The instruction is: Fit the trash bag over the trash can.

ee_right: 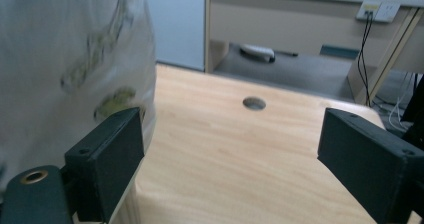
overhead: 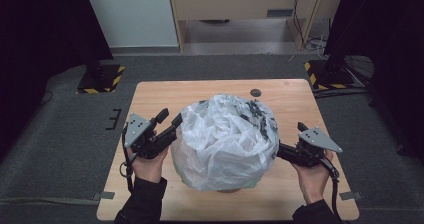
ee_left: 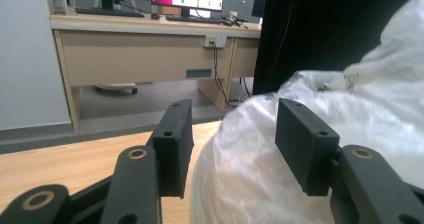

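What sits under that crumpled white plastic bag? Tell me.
The crumpled white plastic bag rests on the light wooden table. It drapes over something bulky, which stays covered and unidentifiable.

The high view is taken from above the person's side, looking forward and down on the whole bench [overhead: 150, 91]. The left gripper view is set low, close against the white plastic bag [ee_left: 350, 129], facing the far desk [ee_left: 135, 54]. The right gripper view is likewise low and close. Bag, bench and desk are shared.
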The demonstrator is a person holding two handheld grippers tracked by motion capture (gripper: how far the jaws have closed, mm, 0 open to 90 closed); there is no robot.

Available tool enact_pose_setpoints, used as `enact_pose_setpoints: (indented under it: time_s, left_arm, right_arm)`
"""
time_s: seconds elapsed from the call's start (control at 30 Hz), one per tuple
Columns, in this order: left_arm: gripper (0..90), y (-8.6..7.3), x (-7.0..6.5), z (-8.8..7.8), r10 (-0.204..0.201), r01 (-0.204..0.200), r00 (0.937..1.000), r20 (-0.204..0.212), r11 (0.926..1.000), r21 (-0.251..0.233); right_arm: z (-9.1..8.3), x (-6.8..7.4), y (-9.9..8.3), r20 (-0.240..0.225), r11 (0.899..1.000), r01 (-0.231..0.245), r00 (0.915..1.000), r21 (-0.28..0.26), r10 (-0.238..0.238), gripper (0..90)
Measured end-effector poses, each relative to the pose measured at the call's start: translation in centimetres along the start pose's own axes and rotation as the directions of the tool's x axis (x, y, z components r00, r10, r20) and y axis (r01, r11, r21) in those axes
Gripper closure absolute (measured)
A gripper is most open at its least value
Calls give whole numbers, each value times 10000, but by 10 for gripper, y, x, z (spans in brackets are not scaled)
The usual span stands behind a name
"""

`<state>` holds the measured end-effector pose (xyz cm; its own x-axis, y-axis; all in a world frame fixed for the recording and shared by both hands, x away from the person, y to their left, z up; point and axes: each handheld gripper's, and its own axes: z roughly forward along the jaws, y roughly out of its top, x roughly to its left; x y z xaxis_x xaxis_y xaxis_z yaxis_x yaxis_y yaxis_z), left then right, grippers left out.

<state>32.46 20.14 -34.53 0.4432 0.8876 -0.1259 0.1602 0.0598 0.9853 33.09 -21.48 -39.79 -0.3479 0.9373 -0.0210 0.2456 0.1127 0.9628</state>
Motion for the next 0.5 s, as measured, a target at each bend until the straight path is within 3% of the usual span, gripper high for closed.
enact_pose_setpoints:
  time_s: [0.2, 0.4, 0.5]
  left_arm:
    - [483, 8, 16, -12, -295, 288, 9991, -316, 9993, -228]
    - [482, -1, 26, -13, -253, 264, 9979, -590, 9995, 165]
    - [482, -8, 30, -11, -191, 228, 9970, -745, 9986, 487]
  right_arm:
    - [-16, -18, 22, 12, 9937, -507, 9987, -998, 510, 133]
    - [-24, -29, 49, -420, 9831, -600, 9977, -1730, 535, 191]
    - [-27, -32, 61, -884, 9779, -725, 9945, -1959, 561, 282]
